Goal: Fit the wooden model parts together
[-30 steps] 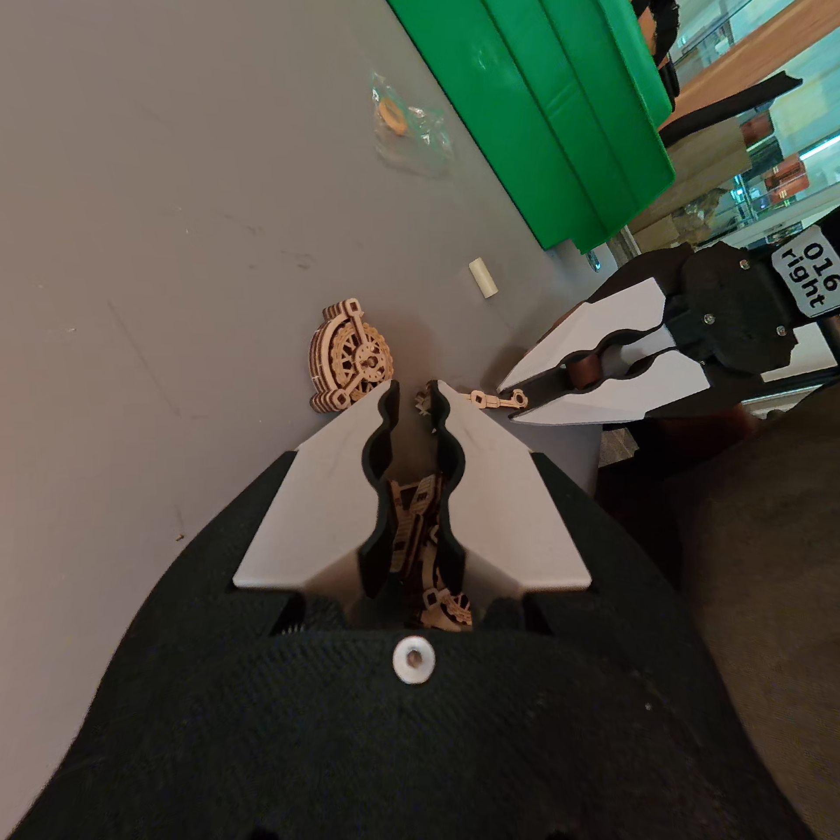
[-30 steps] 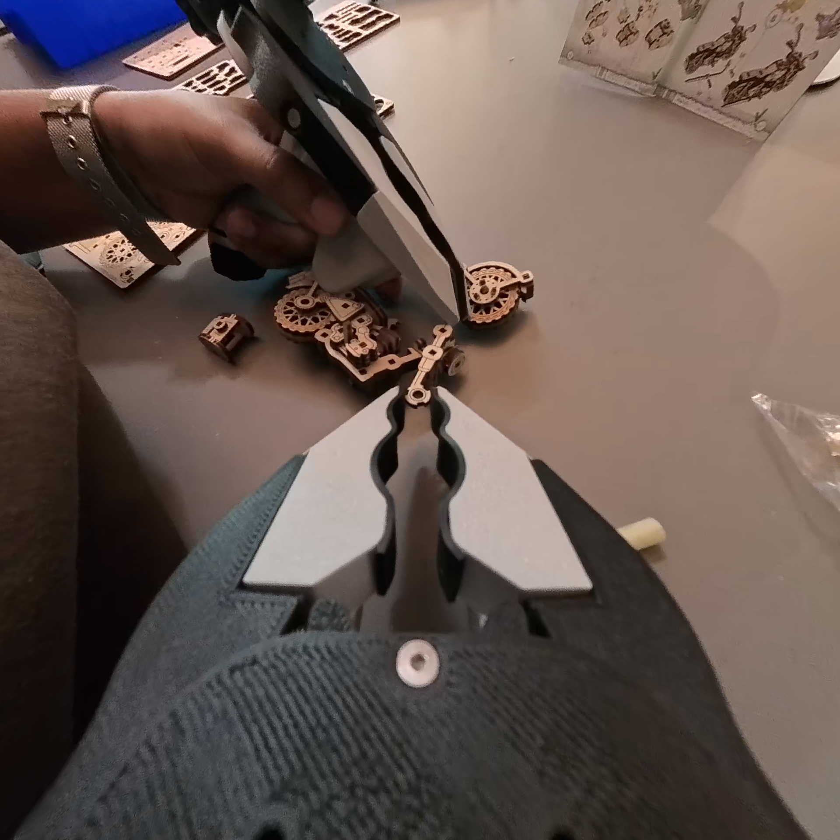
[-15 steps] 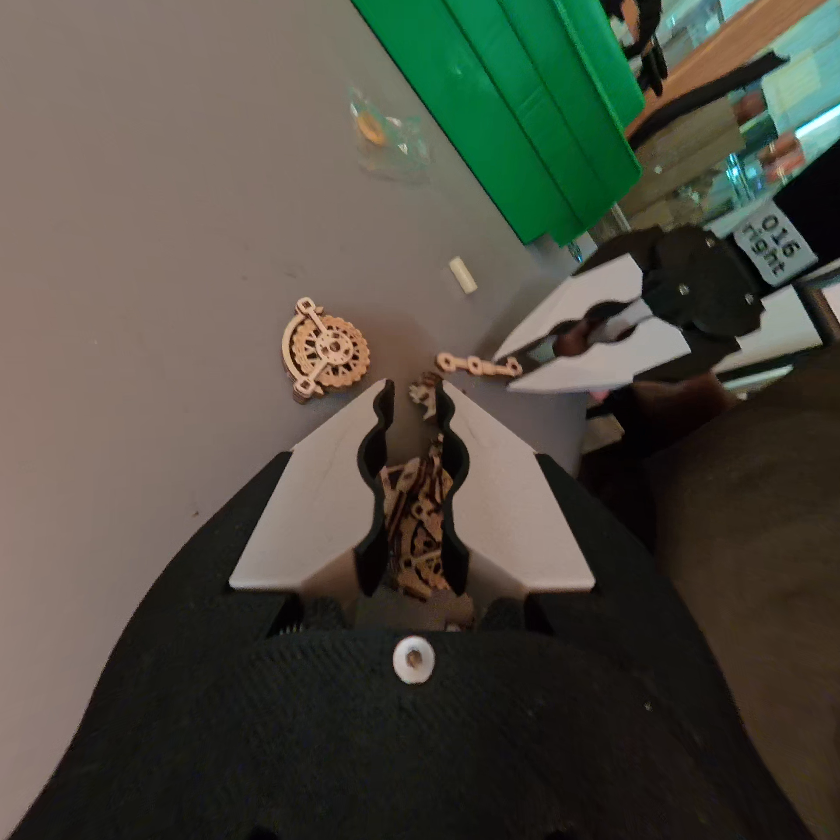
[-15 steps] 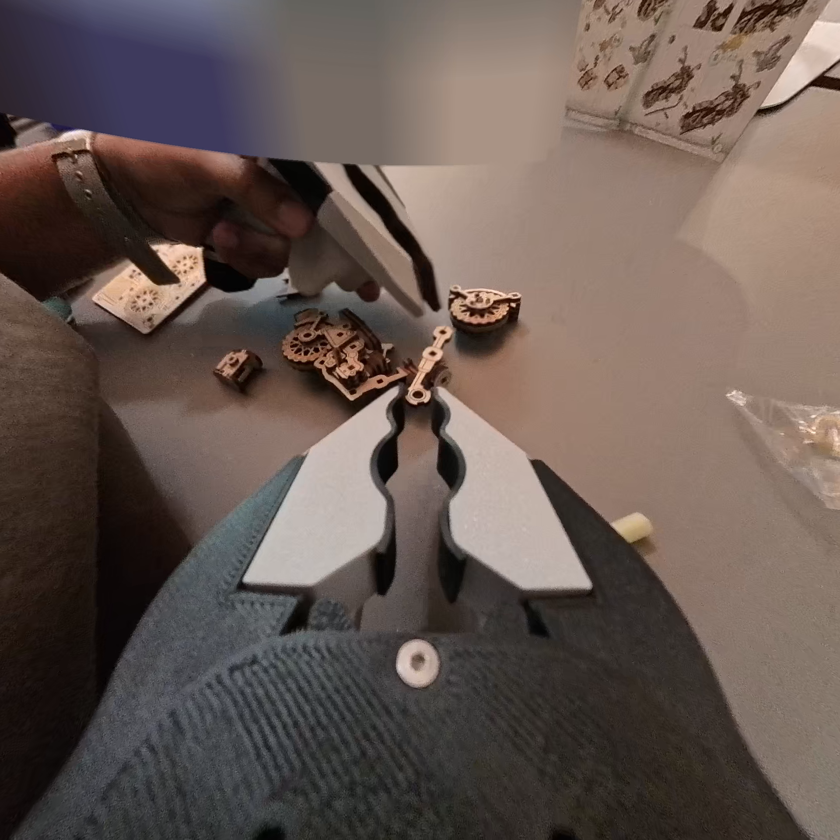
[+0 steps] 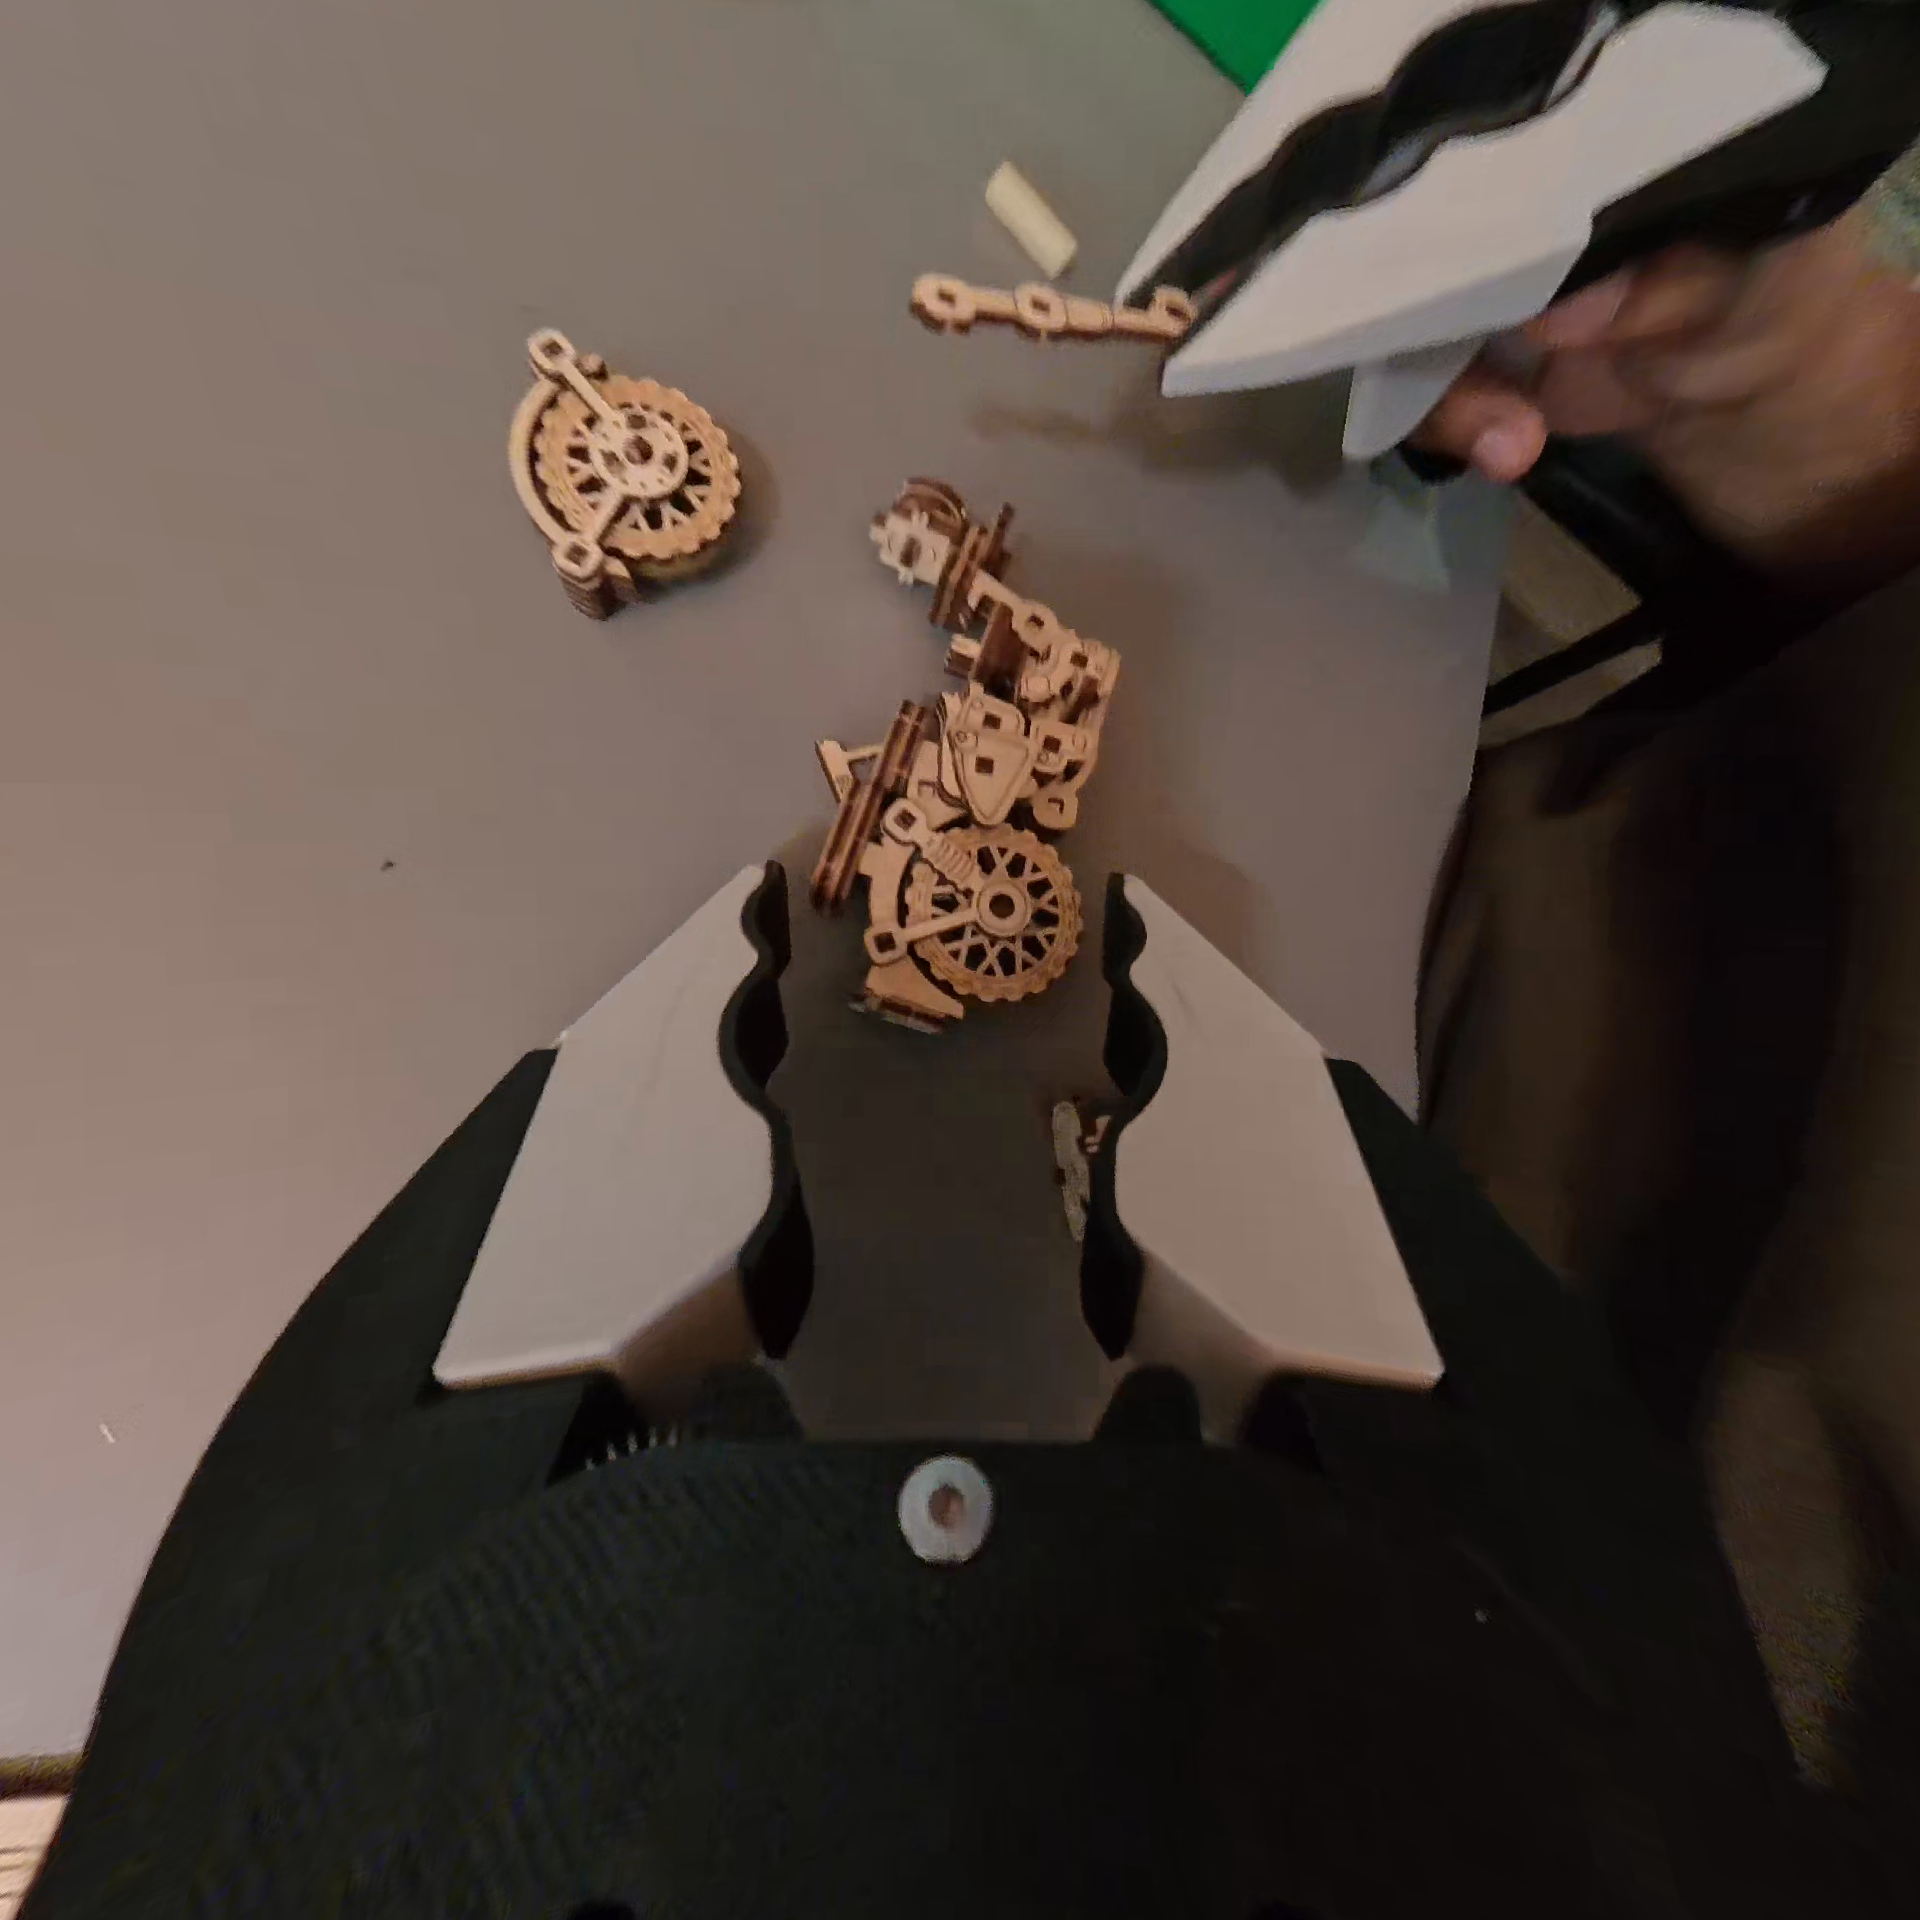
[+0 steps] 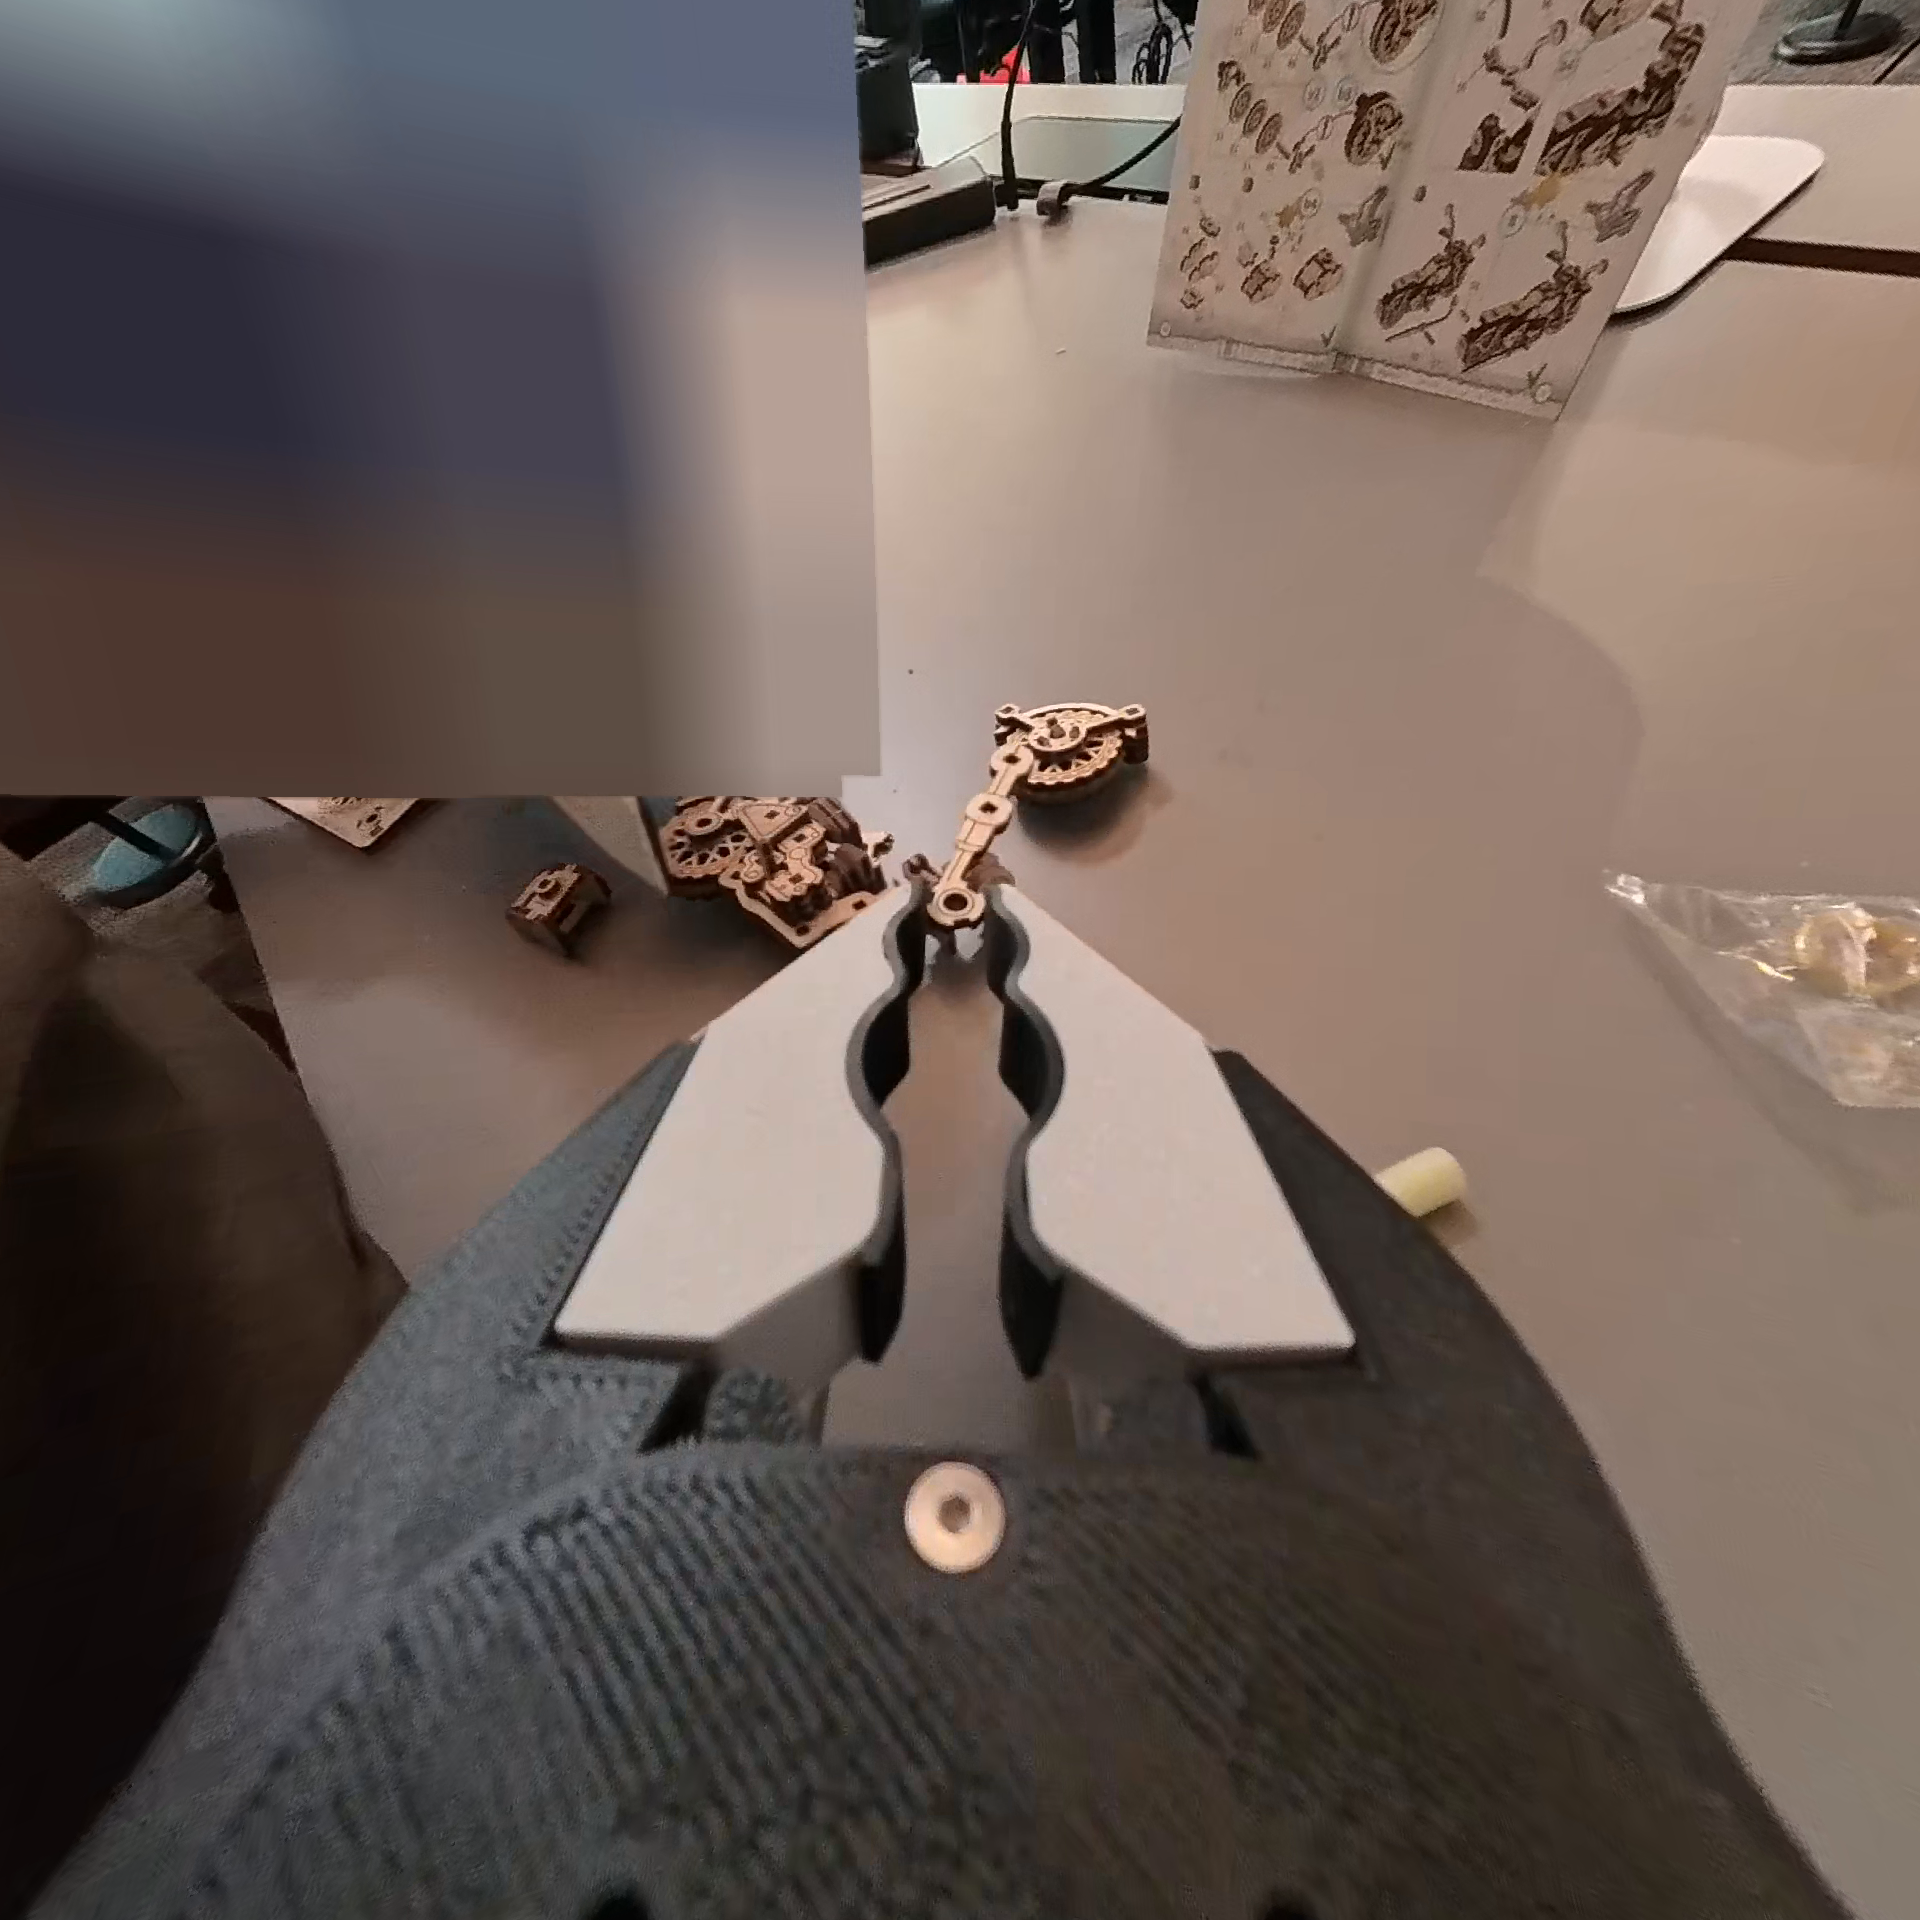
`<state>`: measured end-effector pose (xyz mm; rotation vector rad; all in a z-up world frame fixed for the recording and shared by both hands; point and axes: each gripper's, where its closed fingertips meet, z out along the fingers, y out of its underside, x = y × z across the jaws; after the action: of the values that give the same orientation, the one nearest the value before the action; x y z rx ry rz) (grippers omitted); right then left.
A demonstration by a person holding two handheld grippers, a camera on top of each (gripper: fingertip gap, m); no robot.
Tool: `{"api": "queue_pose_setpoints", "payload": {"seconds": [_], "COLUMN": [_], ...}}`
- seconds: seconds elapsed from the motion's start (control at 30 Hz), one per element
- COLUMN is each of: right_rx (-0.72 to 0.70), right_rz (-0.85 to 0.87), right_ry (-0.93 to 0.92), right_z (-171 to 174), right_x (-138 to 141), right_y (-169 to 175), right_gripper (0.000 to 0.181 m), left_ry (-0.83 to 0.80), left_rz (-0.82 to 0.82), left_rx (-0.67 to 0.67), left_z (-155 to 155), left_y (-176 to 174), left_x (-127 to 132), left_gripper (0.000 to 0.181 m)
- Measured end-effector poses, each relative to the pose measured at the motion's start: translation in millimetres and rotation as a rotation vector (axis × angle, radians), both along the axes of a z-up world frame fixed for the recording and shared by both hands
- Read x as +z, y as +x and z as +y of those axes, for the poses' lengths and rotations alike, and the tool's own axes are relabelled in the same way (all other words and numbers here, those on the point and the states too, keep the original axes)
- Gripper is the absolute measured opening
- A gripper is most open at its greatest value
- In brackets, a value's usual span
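Note:
My left gripper (image 5: 940,891) is open and empty above the grey table (image 5: 312,727). The wooden motorcycle body (image 5: 977,790) lies flat on the table, its rear wheel between my open fingertips. A separate wooden wheel assembly (image 5: 623,478) lies to its left. My right gripper (image 6: 956,912) is shut on one end of a thin wooden link bar (image 6: 982,826) and holds it above the table near the wheel assembly (image 6: 1070,748). The right gripper (image 5: 1155,324) and the link bar (image 5: 1044,310) also show in the left wrist view. The body (image 6: 774,852) lies left of the bar.
A small wooden block (image 6: 556,904) lies left of the body. A pale cylinder (image 6: 1423,1179) and a clear plastic bag of parts (image 6: 1787,966) lie on the right. An instruction sheet (image 6: 1423,187) stands at the back. The table edge (image 5: 1455,831) runs close on the right. Tip to tip, the grippers are about 10 cm apart.
My left gripper has opened, let go of the motorcycle body and drawn back above it. The body now lies on the table. My right gripper still holds the link bar, now apart from the body.

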<state>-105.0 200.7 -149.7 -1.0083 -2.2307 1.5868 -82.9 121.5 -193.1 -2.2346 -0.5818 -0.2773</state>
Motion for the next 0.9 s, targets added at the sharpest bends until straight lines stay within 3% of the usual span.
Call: {"api": "queue_pose_setpoints", "payload": {"seconds": [0.27,0.47,0.7,0.8,0.9], "right_rx": [-0.016,-0.100,-0.100,-0.122,-0.129], "right_rz": [-0.003,-0.148,-0.166,-0.126,-0.047], "right_ry": [0.018,0.159,0.312,0.288,0.197], "right_z": [4,23,29,26,18], "right_x": [-2,-30,-49,-41,-20], "right_y": [-1,-3,4,0,-3], "right_gripper": [0.009,0.009,0.010,0.051,0.056], "left_ry": [-0.047,-0.063,-0.068,-0.063,-0.049], "left_rz": [0.165,0.357,0.599,0.683,0.689], "left_rx": [-0.055,-0.082,-0.065,-0.044,-0.045], "left_z": [4,7,7,6,7], "left_y": [1,-1,-1,-6,-5], "left_x": [-7,-2,8,16,17], "left_gripper": [0.055,0.054,0.054,0.054,0.054]}}
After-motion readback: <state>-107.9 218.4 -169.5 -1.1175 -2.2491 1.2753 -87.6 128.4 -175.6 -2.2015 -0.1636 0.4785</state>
